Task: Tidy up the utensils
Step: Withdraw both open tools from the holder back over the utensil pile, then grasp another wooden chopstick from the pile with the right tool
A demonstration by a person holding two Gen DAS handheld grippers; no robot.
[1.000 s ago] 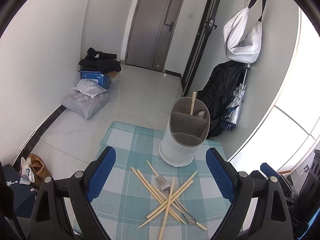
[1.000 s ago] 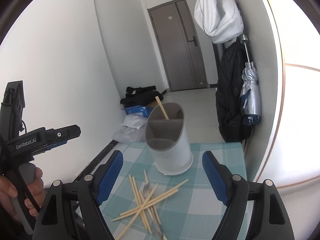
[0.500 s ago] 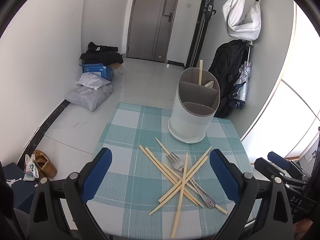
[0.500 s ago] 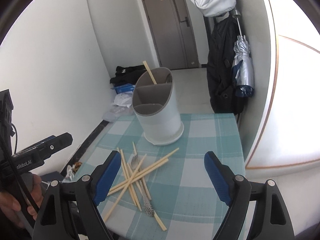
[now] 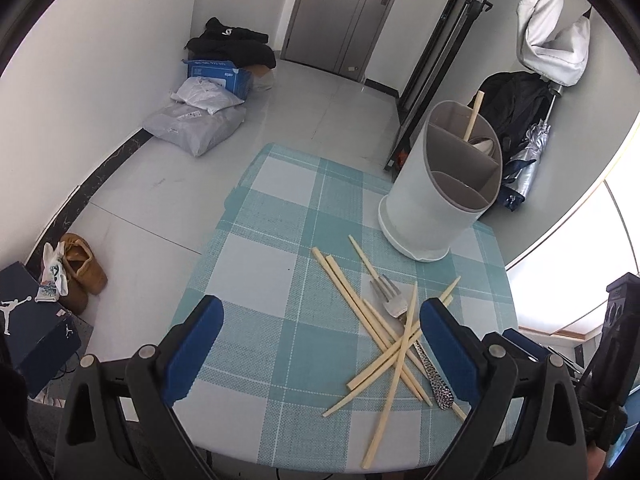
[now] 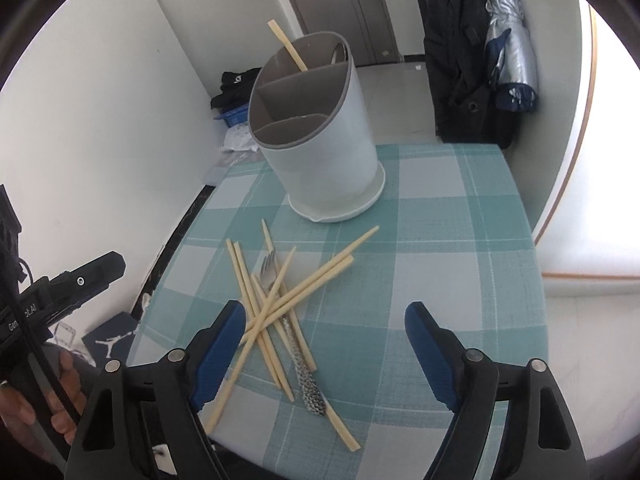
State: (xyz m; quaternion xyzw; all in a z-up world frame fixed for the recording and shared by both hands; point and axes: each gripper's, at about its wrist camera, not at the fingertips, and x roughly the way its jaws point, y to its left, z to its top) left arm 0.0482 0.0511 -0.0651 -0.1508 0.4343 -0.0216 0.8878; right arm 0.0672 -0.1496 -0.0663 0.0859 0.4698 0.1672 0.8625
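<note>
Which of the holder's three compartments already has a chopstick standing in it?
The back compartment of the white utensil holder, farthest from the loose pile: one chopstick leans out of it. The middle and front compartments look empty.

The fork (image 6: 271, 270) lies half buried under crossed chopsticks (image 6: 276, 300); the spoon (image 5: 482, 145) inside the holder (image 5: 440, 192) barely shows.

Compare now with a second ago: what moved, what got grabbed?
Both grippers came down and tilted toward the table. The right gripper has just been closing a little, with nothing between its fingers; its left finger now hangs over the chopsticks. The left gripper opened slightly and is empty. Nothing grabbed or let go. Chopsticks, fork and holder with its one chopstick lie as before.
</note>
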